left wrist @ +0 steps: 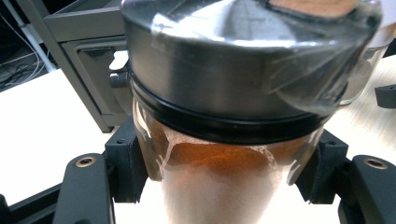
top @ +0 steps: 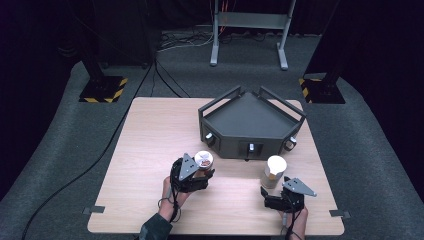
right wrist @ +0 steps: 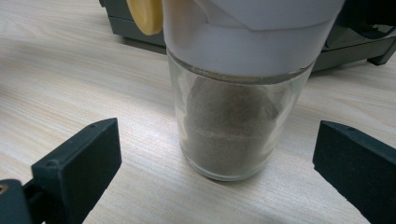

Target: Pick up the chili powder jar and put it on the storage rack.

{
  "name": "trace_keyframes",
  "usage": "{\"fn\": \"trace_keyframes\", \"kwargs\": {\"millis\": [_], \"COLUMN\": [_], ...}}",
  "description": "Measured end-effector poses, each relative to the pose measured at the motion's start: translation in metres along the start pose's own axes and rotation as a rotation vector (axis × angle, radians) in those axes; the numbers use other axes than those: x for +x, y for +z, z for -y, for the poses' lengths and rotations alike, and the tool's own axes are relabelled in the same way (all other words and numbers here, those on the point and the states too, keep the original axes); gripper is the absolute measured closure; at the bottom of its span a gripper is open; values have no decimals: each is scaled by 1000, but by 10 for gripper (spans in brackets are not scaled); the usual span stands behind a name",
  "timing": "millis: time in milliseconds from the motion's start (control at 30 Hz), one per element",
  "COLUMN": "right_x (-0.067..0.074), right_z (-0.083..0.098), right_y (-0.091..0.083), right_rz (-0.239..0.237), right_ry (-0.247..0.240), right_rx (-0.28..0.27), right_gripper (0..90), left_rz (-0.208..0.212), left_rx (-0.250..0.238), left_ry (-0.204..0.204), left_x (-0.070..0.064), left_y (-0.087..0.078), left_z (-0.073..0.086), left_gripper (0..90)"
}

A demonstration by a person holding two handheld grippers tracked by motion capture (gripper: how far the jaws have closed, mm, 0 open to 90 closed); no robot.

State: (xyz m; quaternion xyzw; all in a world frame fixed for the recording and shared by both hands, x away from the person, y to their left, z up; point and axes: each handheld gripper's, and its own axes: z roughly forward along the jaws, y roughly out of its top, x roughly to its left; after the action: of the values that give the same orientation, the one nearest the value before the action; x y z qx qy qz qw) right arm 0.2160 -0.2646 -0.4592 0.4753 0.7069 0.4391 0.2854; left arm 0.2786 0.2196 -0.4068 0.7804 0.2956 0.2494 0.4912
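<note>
Glass spice jar with a white cap stands upright near the front right edge of the tabletop, its long axis vertical — straight ahead of the right hand-held gripper, between its wide-apart jaws but untouched. Nearer the front middle, the left hand-held gripper is clamped on a second jar of reddish powder. Behind both sits a grey tray.

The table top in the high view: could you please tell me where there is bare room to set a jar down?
The table is bare across its left half, between the left edge and the grey tray, and along the near edge between the two tools. It is crowded before the tray's front, where the left tool holds a metal-lidded jar and the white-capped jar stands before the right tool.
</note>
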Motion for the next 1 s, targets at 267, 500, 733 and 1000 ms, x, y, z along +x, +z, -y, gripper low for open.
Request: {"fn": "trace_keyframes", "kwargs": {"millis": [267,500,733,1000], "right_x": [0,0,0,0], "right_z": [0,1,0,0], "right_y": [0,0,0,0], "right_rz": [1,1,1,2], "right_ry": [1,1,1,1], "right_rx": [0,-3,-1,-2], "right_gripper": [0,0,0,0], "left_rz": [6,10,13,22], "left_rx": [-5,0,0,-1], "left_ry": [8,10,14,25], "left_x": [0,1,3,4], "left_y": [3,6,9,13], "left_z": [-4,-7,-10,-15], "left_gripper": [314,314,314,314]}}
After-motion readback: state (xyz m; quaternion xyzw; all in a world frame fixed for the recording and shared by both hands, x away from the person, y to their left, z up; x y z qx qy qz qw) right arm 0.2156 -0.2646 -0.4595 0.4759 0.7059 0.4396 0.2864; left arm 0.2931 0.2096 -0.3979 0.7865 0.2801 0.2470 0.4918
